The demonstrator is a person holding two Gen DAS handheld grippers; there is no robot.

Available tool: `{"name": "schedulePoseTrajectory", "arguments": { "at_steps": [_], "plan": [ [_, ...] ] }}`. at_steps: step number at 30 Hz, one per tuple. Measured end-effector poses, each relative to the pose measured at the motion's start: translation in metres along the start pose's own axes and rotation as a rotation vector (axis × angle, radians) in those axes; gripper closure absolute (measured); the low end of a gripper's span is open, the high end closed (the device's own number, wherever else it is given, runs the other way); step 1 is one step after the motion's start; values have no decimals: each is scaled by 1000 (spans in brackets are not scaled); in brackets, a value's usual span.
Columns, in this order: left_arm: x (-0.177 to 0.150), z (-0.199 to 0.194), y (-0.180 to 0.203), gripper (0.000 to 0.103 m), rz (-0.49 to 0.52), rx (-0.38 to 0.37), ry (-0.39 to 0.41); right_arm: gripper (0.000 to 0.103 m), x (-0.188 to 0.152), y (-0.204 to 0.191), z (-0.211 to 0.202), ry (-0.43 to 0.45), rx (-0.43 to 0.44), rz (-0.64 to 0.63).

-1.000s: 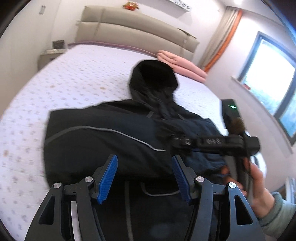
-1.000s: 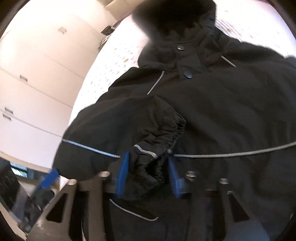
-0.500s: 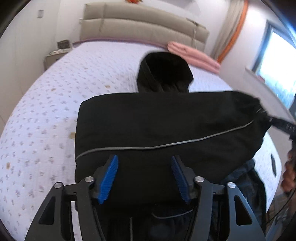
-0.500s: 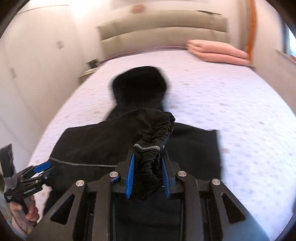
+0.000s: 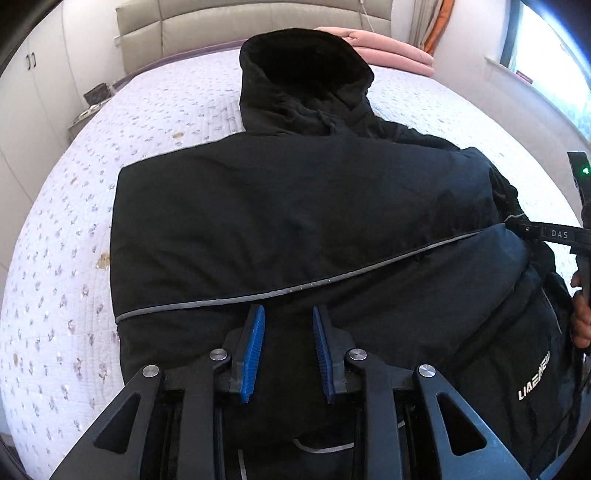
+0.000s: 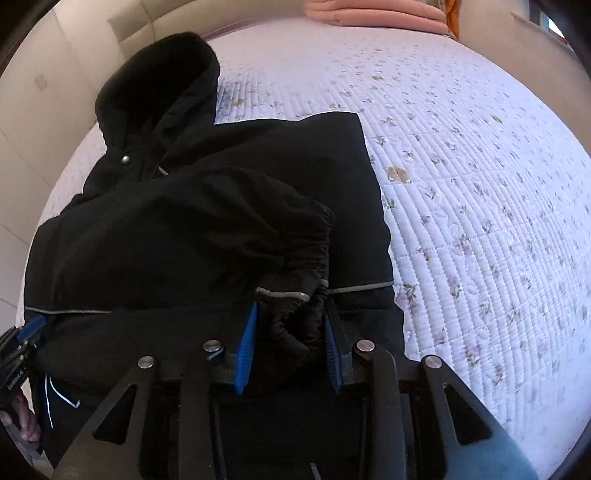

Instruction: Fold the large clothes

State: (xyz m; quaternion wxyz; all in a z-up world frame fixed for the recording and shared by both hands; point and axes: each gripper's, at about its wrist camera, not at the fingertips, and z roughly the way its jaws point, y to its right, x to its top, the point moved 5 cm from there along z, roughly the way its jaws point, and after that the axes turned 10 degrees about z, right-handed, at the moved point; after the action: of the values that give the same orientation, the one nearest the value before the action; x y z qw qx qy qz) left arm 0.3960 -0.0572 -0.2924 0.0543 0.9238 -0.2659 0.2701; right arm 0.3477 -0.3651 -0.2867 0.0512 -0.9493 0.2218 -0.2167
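A black hooded jacket (image 5: 295,206) lies on the bed, hood (image 5: 303,74) toward the headboard, with grey piping across it. My left gripper (image 5: 288,310) hangs over the jacket's lower part near the piping. Its jaws are closing with dark fabric under the gap, and I see no fold pinched between them. My right gripper (image 6: 290,306) is shut on the elastic sleeve cuff (image 6: 295,258), which bunches between the blue pads. The sleeve is stretched across the jacket's body. In the left wrist view the right gripper (image 5: 546,232) holds the cuff at the jacket's right side.
The quilted floral bed cover (image 6: 480,184) spreads wide to the right of the jacket. Folded pink bedding (image 5: 388,51) lies by the beige headboard (image 5: 221,22). A nightstand (image 5: 92,99) stands at the left and a window (image 5: 554,55) at the right. A person's hand (image 5: 581,325) holds the right gripper.
The right gripper carried the sleeve cuff across the jacket toward its right side. The left gripper came down closer to the jacket and its jaws narrowed.
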Motion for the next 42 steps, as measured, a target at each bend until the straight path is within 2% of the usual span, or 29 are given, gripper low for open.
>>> {"name": "schedulePoseTrajectory", "arguments": {
  "at_steps": [2, 3, 4, 5, 7, 9, 10, 13, 15, 16, 18, 21, 24, 26, 27, 29, 30, 33, 34, 35, 36, 38, 42],
  "plan": [
    [2, -9, -1, 75, -4, -26, 13, 68, 3, -3, -7, -22, -1, -11],
    [5, -18, -2, 75, -12, -51, 34, 61, 7, -2, -14, -24, 19, 6],
    [8, -28, -4, 75, -22, -77, 67, 60, 10, -2, -27, -11, 43, 23],
    [15, -42, -9, 74, -43, -99, 110, 54, 14, -5, -45, 30, 57, 30],
    [26, -53, -19, 70, -90, -121, 145, 52, 19, -17, -70, 101, 79, 9],
    [33, -49, -27, 70, -128, -130, 132, 52, 22, -43, -82, 130, 107, -45],
    [37, -38, -31, 70, -150, -103, 94, 52, 22, -57, -81, 130, 116, -77],
    [36, -4, -38, 70, -187, -72, 14, 52, 23, -95, -51, 72, 99, -137],
    [30, 15, -41, 70, -188, -52, -10, 52, 24, -106, -22, 43, 26, -158],
    [27, 21, -42, 70, -184, -45, -11, 52, 22, -106, 1, 0, -28, -169],
    [24, 25, -42, 70, -182, -41, -4, 53, 11, -99, 38, -101, -45, -149],
    [23, 23, -41, 70, -150, -22, -4, 53, 10, -101, 42, -70, -51, -201],
    [22, 2, -37, 70, -137, -20, 26, 53, 5, -99, 23, -80, -26, -187],
    [14, -27, -33, 69, -127, -59, 73, 53, -5, -97, -13, -48, 80, -165],
    [10, -39, -30, 69, -118, -66, 92, 53, -11, -97, -27, -24, 102, -174],
    [-1, -64, -25, 66, -84, -53, 122, 53, -29, -101, -57, 46, 75, -241],
    [-5, -69, -26, 65, -80, -43, 122, 53, -32, -102, -59, 54, 61, -257],
    [-18, -63, -29, 65, -93, -16, 68, 53, -48, -88, -44, -8, 8, -251],
    [-23, -50, -33, 65, -111, 9, 12, 53, -56, -78, -30, -53, -20, -225],
    [-33, -26, -38, 64, -144, 20, -89, 53, -60, -72, -14, -101, -33, -203],
    [-39, -10, -40, 64, -176, -2, -136, 53, -66, -66, 2, -137, -27, -183],
    [-40, 3, -43, 63, -209, -5, -134, 53, -63, -65, 8, -122, -2, -161],
    [-36, 3, -40, 63, -234, 35, -126, 53, -63, -64, 8, -121, 3, -145]
  ]
}}
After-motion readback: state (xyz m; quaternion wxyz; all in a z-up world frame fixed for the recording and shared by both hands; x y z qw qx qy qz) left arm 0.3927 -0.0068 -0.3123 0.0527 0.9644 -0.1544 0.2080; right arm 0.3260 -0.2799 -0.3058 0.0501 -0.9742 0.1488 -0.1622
